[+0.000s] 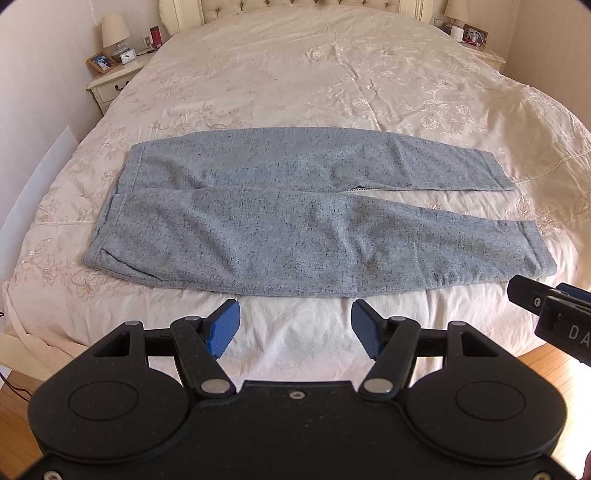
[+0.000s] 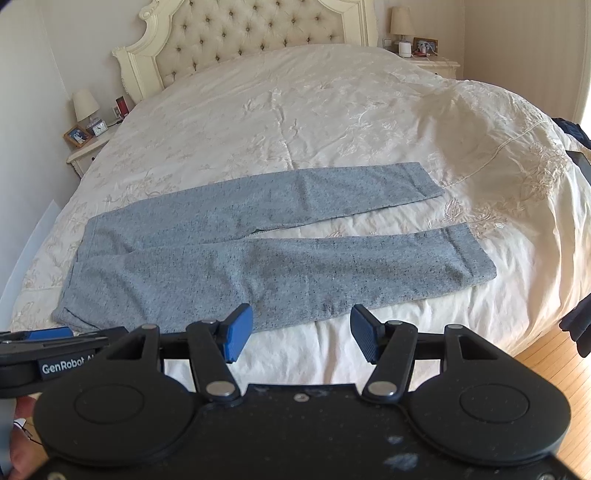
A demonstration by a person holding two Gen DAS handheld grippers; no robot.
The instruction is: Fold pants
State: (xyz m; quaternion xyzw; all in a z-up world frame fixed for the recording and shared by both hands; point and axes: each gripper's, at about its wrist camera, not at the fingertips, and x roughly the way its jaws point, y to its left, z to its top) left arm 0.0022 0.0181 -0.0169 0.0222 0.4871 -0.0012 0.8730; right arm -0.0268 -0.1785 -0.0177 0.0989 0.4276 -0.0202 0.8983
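Grey speckled pants lie flat across the cream bedspread, waistband to the left, both legs running right with a narrow gap between them. The same pants fill the middle of the right wrist view. My left gripper hovers open just short of the near leg's edge, with nothing between its blue pads. My right gripper is open too, near the same edge further right. Each gripper shows in the other's view: the right one at the right margin, the left one at the left.
A tufted headboard stands at the far end of the bed. Nightstands with lamps, frames and a clock flank it. Wooden floor shows at the near right. Dark cloth lies at the bed's right edge.
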